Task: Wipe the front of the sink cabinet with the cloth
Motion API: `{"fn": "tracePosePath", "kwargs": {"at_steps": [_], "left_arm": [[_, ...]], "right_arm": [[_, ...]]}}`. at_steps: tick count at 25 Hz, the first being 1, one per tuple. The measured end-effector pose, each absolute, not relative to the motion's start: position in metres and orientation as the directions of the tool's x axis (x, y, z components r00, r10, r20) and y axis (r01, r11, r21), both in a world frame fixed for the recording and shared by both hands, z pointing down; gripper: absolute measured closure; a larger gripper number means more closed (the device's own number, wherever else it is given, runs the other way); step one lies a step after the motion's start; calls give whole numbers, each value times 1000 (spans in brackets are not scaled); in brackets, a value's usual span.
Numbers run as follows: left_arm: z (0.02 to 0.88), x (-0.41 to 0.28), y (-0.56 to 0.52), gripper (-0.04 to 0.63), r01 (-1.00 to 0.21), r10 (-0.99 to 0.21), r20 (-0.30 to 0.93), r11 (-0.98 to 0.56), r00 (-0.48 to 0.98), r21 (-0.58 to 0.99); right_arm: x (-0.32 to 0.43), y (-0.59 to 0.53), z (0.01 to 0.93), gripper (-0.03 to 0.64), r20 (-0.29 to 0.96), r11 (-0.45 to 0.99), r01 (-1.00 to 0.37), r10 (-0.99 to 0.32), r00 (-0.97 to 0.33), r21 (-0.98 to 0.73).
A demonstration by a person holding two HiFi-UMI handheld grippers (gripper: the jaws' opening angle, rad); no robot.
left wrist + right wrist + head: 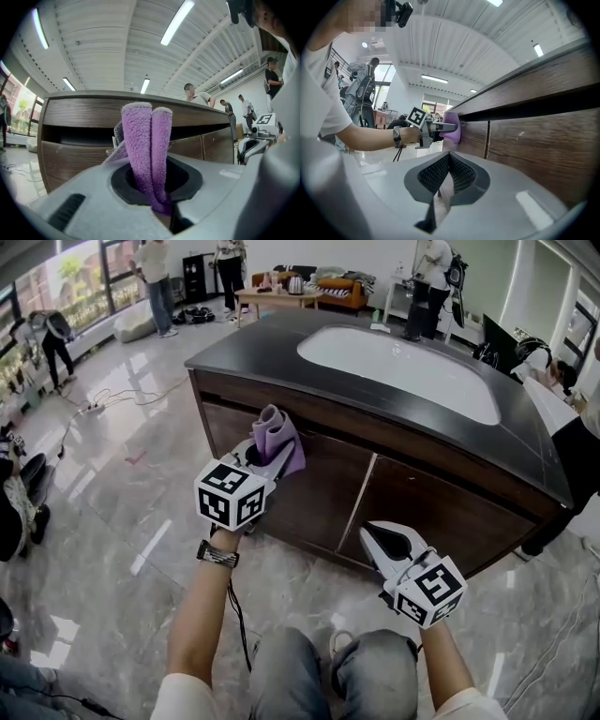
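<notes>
Purple terry cloth (146, 145), one piece, folded double. It is pinched at its lower end by the left gripper (265, 463), whose jaws are closed upon it, and two plush lobes stand up beyond the jaw tips.

Location: the cloth is held against the upper part of the left-hand door of the sink cabinet (412, 507), just beneath the dark recess under the black countertop (244, 348). In the right gripper view the cloth appears to be in contact with the wood.

Handling, as judged: light, soft and limp. No stiffness is to be expected of it, so shape is lent only by the fold and the grip. It is not fragile. The pile is likely to drag on the wood grain, so the cloth could be pulled from a shallow hold. A deep grip across the folded thickness is best kept, as now, with enough cloth left proud of the jaws that the wood is met by pile and not by plastic.

Right gripper (447, 174): jaws pressed together with nothing between them. It is held low before the right-hand door and apart from it.

Cabinet front: brown wood-grain panels, vertical seam between doors; white sink basin (403, 362) set above.
</notes>
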State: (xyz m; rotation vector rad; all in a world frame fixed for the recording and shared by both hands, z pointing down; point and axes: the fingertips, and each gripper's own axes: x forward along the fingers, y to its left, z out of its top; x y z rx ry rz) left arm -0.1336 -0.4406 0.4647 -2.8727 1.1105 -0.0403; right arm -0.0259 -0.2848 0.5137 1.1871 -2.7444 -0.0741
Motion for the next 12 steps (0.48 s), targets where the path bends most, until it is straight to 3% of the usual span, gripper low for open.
{"fn": "tracePosePath", "kwargs": {"at_steps": [12], "left_arm": [[478,-250,-503,540,-831,-844,53,-536,534,-153]], "right_arm": [[-33,-304,530,611,139,703,-706,-711,-690,91]]}}
